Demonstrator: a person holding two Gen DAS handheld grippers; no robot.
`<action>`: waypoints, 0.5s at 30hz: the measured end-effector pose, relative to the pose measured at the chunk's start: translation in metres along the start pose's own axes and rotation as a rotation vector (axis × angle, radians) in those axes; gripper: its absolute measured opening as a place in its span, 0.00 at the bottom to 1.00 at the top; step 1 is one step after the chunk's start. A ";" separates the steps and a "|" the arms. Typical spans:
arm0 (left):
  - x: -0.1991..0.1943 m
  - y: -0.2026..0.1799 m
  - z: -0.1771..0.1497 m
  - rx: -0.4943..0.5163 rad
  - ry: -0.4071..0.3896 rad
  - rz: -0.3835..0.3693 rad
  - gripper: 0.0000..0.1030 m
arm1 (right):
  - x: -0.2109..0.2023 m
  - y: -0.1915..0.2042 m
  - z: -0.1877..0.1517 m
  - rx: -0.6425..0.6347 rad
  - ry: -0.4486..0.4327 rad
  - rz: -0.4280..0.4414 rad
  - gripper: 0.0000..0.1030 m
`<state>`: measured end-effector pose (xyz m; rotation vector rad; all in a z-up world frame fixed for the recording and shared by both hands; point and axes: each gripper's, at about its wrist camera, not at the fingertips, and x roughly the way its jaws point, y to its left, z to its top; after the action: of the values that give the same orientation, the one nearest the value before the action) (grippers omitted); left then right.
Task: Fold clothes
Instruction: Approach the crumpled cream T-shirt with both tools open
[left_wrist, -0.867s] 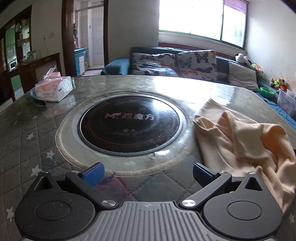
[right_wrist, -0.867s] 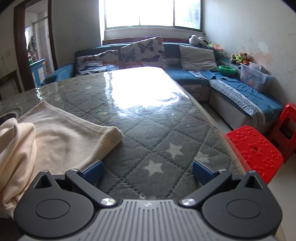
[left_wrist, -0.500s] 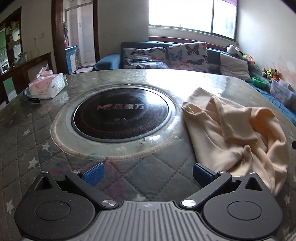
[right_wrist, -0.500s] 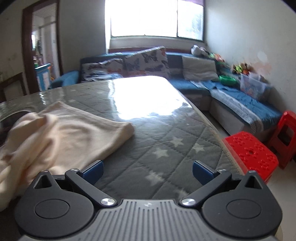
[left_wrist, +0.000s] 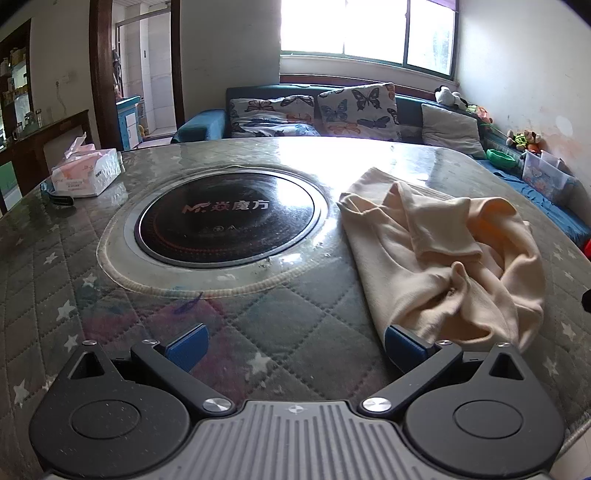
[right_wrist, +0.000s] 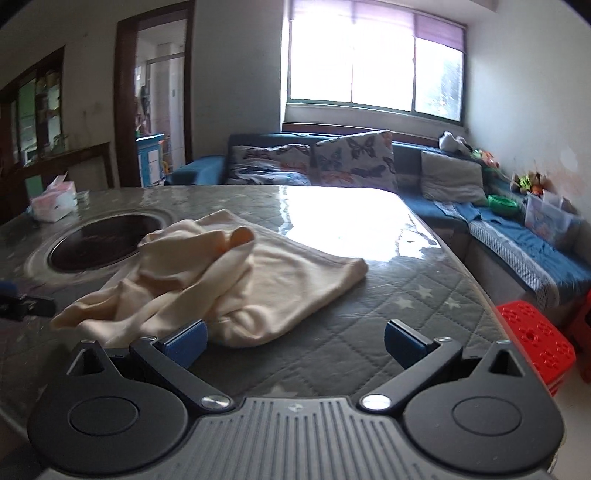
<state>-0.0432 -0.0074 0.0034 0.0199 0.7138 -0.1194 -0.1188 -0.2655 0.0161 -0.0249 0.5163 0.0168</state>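
A cream garment (left_wrist: 436, 258) lies crumpled on the quilted grey table, right of the round black cooktop (left_wrist: 227, 218). In the right wrist view the garment (right_wrist: 236, 280) lies at centre left, bunched into a loose heap. My left gripper (left_wrist: 293, 347) is open and empty above the table; its right fingertip (left_wrist: 402, 345) is at the garment's near edge. My right gripper (right_wrist: 293, 341) is open and empty, with its left fingertip (right_wrist: 186, 341) just in front of the garment's near fold.
A tissue box (left_wrist: 86, 171) stands at the table's far left. A blue sofa with butterfly cushions (left_wrist: 332, 110) runs behind the table. A red plastic stool (right_wrist: 535, 339) stands on the floor to the right, by the table's edge (right_wrist: 476, 280).
Both grippers have pulled back and risen. The right gripper has turned left, so the garment now sits more central in its view. The garment lies where it was.
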 end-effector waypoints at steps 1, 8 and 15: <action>-0.001 -0.001 -0.001 0.001 -0.001 -0.003 1.00 | -0.003 0.004 -0.001 -0.006 0.003 0.005 1.00; -0.009 -0.006 -0.007 0.018 -0.007 -0.025 1.00 | -0.010 0.025 -0.007 -0.029 0.043 0.027 1.00; -0.014 -0.014 -0.011 0.040 -0.009 -0.039 1.00 | -0.010 0.035 -0.012 -0.036 0.064 0.041 1.00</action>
<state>-0.0627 -0.0194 0.0044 0.0434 0.7025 -0.1711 -0.1346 -0.2311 0.0097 -0.0505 0.5803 0.0656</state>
